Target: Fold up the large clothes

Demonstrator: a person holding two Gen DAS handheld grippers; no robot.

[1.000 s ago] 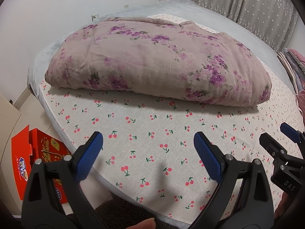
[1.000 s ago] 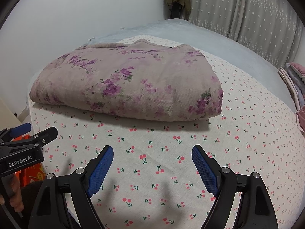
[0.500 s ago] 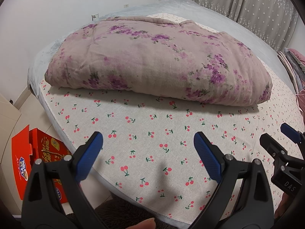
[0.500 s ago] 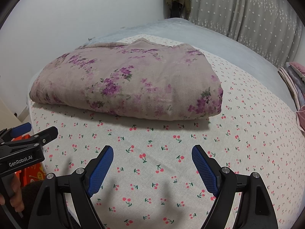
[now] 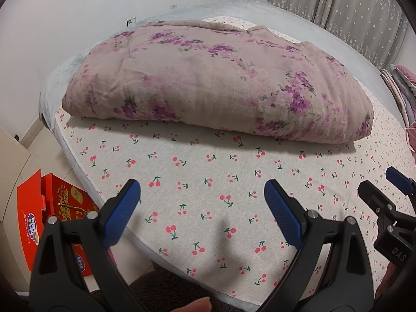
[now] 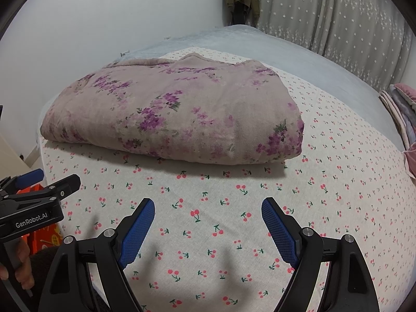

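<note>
Left tool point(image 5: 201, 202) and right tool point(image 6: 208, 223) both have their blue pads spread wide with nothing between them, hanging over the bare cherry-print sheet point(image 5: 208, 182) near the front edge of the bed point(image 6: 325, 59). The floral quilt point(image 5: 213, 83) sits farther back on the sheet, already a thick folded bundle, well apart from both tools.

What I'd worry about: that bundle looks puffy and several layers deep. If another fold is wanted, a pinch at the near edge might only catch the top layer, and the whole thing would peel open instead of folding over. Grabbing at uneven spots on the two sides would probably skew it. The quilt's left end also lies close to the bed's edge, so a pull that way could drag it off toward the red box point(image 5: 54, 215) on the floor. The sheet could bunch up too if a pad digs into it.
</note>
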